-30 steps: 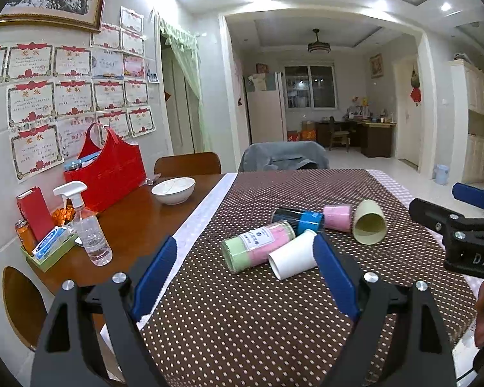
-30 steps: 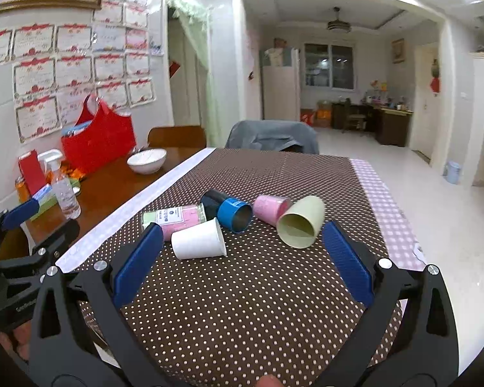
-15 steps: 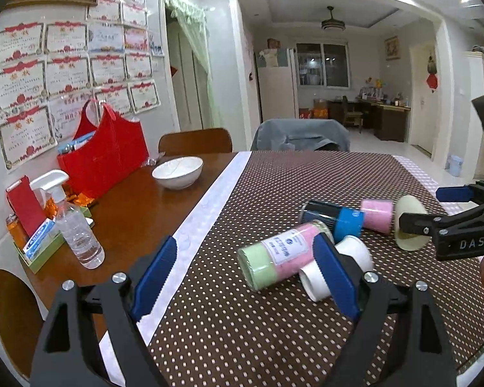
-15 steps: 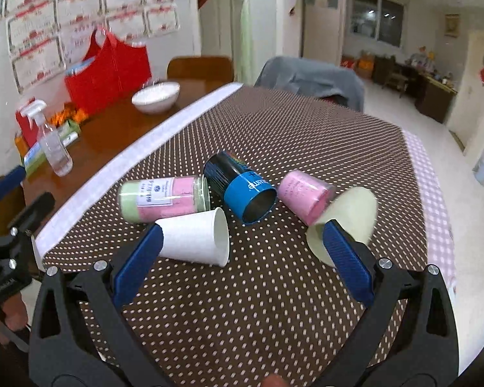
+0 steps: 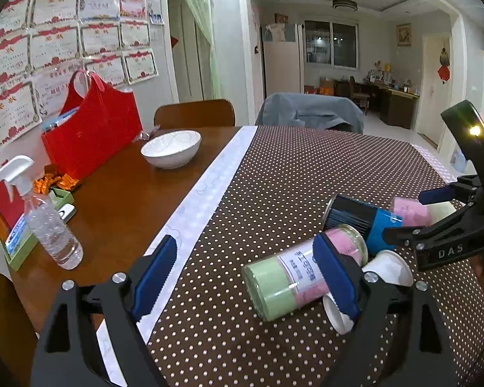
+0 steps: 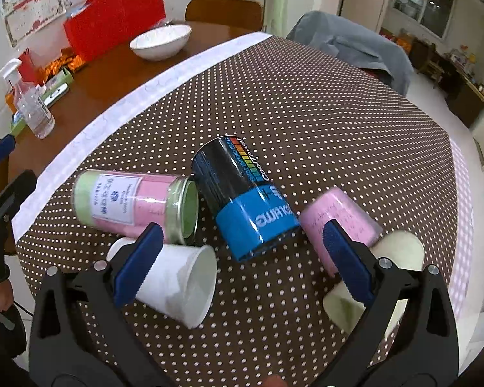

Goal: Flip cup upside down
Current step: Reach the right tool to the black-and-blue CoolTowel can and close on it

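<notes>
Several cups lie on their sides on the dotted brown tablecloth (image 6: 306,113): a white paper cup (image 6: 177,285), a green-and-pink jar (image 6: 135,204), a black-and-blue cup (image 6: 245,200), a pink cup (image 6: 342,217) and a pale yellow cup (image 6: 400,251). My right gripper (image 6: 242,258) is open and hovers just above them, its fingers straddling the blue cup's mouth end. My left gripper (image 5: 245,277) is open and empty, left of the jar (image 5: 293,277); its right finger overlaps the jar and the white cup (image 5: 384,271).
On the bare wood at the left stand a white bowl (image 5: 171,148), a red bag (image 5: 90,138), a spray bottle (image 5: 45,222) and a small green tray (image 5: 19,251). Chairs stand at the table's far end. The table's right edge is close to the yellow cup.
The right gripper has moved forward and tilted down over the cups. The left gripper has moved closer to the jar and white cup. Both stay open; the cups have not moved.
</notes>
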The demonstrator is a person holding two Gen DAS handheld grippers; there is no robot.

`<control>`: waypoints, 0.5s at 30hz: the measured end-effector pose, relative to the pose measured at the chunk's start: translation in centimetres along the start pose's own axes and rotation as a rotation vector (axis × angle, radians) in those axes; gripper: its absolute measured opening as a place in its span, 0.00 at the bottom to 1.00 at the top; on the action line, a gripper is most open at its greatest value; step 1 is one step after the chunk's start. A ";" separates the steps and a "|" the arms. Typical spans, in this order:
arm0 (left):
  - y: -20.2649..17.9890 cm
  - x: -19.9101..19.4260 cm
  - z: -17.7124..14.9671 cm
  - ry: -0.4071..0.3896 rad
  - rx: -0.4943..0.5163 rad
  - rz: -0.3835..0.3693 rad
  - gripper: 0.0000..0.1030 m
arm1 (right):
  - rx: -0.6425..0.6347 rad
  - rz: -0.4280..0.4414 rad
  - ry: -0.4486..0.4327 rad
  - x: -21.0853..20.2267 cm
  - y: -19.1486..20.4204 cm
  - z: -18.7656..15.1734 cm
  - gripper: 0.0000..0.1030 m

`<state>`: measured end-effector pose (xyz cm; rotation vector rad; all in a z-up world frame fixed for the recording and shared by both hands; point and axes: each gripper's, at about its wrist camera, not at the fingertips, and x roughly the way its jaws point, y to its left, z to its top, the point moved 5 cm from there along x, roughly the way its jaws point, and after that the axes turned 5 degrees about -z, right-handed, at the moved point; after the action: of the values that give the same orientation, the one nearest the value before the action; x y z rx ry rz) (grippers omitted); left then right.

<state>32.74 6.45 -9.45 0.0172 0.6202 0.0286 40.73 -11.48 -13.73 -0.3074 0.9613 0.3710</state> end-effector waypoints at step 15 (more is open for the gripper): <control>-1.0 6.0 0.0 0.097 -0.017 -0.026 0.82 | -0.202 0.049 0.172 6.3 0.9 2.6 0.94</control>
<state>37.63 5.69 -12.92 -0.0085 0.7174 0.0090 45.49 -8.57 -17.67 -0.5066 1.1037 0.4939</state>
